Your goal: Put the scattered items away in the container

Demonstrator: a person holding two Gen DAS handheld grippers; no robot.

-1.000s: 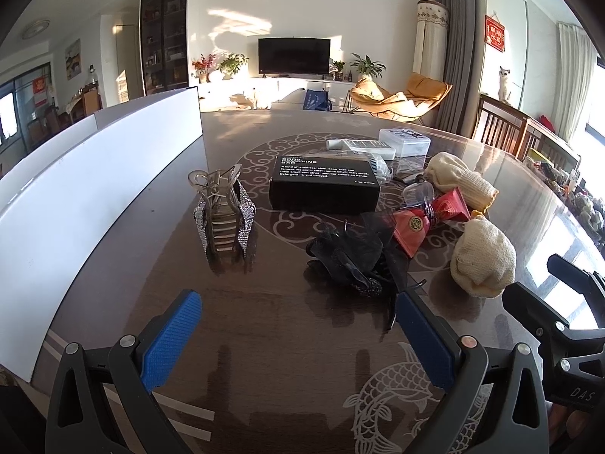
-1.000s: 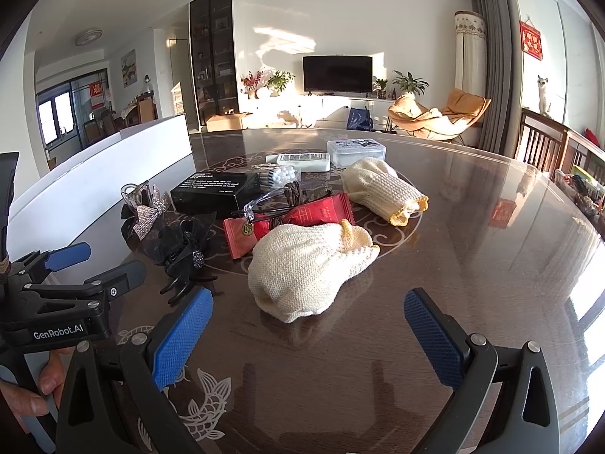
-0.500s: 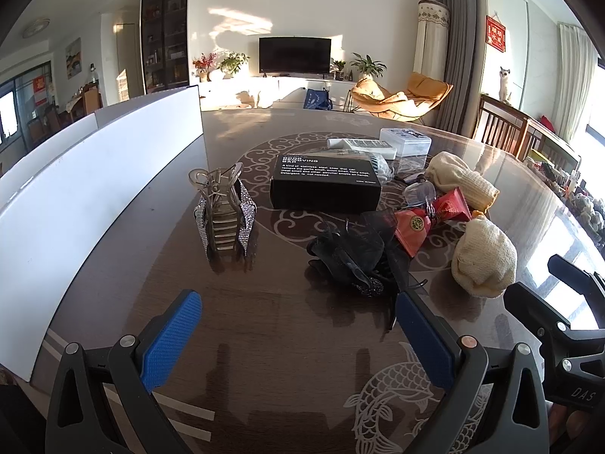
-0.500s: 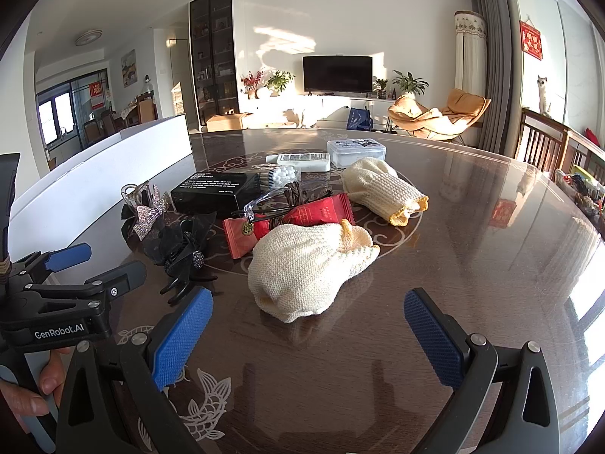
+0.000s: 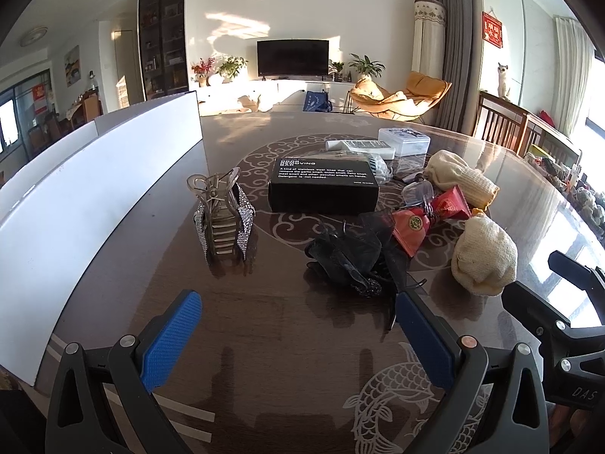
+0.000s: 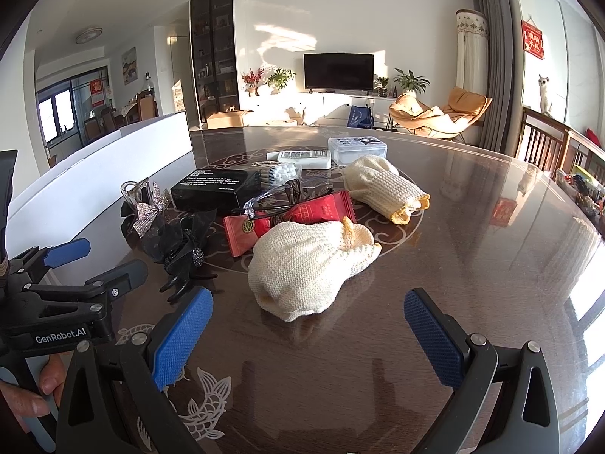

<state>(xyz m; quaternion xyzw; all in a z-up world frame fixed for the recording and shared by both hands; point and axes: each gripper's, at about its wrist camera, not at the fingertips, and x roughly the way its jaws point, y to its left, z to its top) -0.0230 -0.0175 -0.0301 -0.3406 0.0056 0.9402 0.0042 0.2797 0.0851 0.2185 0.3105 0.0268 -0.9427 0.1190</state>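
Observation:
A white box container (image 5: 94,196) stands along the table's left side. Scattered items lie mid-table: a rhinestone hair claw (image 5: 223,219), a black bow clip (image 5: 348,257), a black box (image 5: 323,185), a red packet (image 6: 295,219), two cream knit gloves (image 6: 306,265) (image 6: 389,187), clear glasses (image 6: 272,196). My left gripper (image 5: 298,333) is open and empty, short of the hair claw and bow clip. My right gripper (image 6: 308,329) is open and empty, just before the near glove.
A remote (image 6: 304,157) and a clear plastic box (image 6: 357,149) lie at the far side of the dark glossy table (image 6: 472,265). Wooden chairs (image 6: 548,143) stand at the right edge. The left gripper also shows in the right wrist view (image 6: 72,280).

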